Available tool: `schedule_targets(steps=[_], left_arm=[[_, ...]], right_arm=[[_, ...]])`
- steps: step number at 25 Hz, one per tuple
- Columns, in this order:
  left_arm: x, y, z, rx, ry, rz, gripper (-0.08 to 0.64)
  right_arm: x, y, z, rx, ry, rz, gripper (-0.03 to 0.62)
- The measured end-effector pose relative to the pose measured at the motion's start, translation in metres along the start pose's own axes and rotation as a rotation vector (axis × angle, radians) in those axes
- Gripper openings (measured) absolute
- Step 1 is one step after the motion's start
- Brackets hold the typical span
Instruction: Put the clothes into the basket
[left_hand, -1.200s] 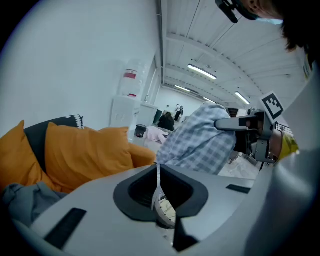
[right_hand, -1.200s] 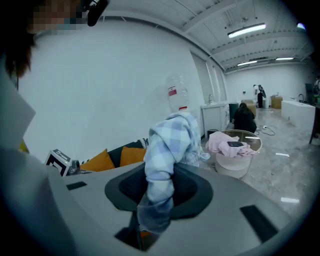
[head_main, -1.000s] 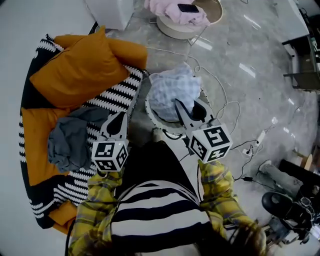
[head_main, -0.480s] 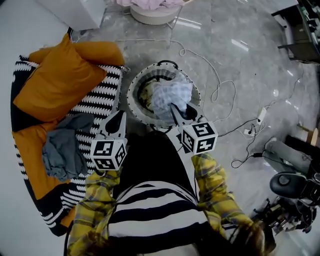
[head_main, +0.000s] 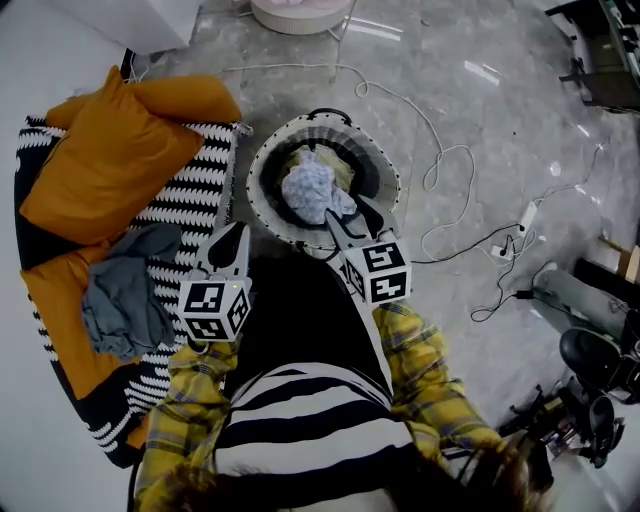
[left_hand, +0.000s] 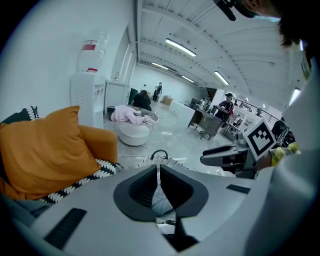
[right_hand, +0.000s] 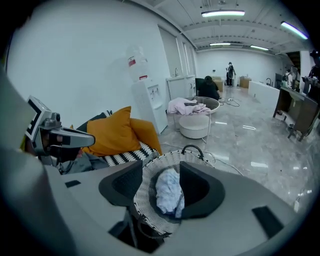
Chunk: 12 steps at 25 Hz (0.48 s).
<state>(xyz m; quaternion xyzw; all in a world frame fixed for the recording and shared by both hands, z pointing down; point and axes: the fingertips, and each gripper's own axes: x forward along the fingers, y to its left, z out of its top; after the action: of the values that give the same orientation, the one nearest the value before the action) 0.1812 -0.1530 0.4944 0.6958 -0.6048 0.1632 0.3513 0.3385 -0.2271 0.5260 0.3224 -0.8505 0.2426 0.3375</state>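
the pale blue cloth (head_main: 310, 188) lies inside the basket (head_main: 262, 170), just ahead of my right tool (head_main: 345, 208), which hangs over the basket's near rim. that tool's jaws have just been opening. they stand apart now, and in the right gripper view the cloth shows in the gap between them with neither pad pressing on it, so the tool has hold of nothing. my left tool (head_main: 236, 232) sits just left of the basket, over the edge of the striped mat (head_main: 195, 195), with its jaws drawn together and nothing between them.

my count: one basket, one blue cloth in it, one grey garment (head_main: 125, 295) on the mat well to the left of the basket, two orange pillows (head_main: 110, 150) further left of the basket, and two tools.

in the head view the right tool covers part of the basket's near rim. something yellowish lies under the blue cloth in the basket, and i cannot tell what it is. a white tub (right_hand: 195, 127) holding pink cloth (right_hand: 190, 106) stands beyond the basket, cut off at the top edge of the head view.
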Motion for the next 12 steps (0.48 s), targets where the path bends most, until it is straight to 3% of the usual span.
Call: schedule_targets(steps=[6, 12], left_arm=[[-0.004, 0.005, 0.003, -0.016, -0.021, 0.023, 0.032], [-0.025, 0.027, -0.002, -0.079, -0.064, 0.107, 0.031]], right_arm=[[0.002, 0.003, 0.006, -0.001, -0.001, 0.035, 0.229], [0.013, 0.025, 0.020, -0.077, 0.004, 0.109, 0.229]])
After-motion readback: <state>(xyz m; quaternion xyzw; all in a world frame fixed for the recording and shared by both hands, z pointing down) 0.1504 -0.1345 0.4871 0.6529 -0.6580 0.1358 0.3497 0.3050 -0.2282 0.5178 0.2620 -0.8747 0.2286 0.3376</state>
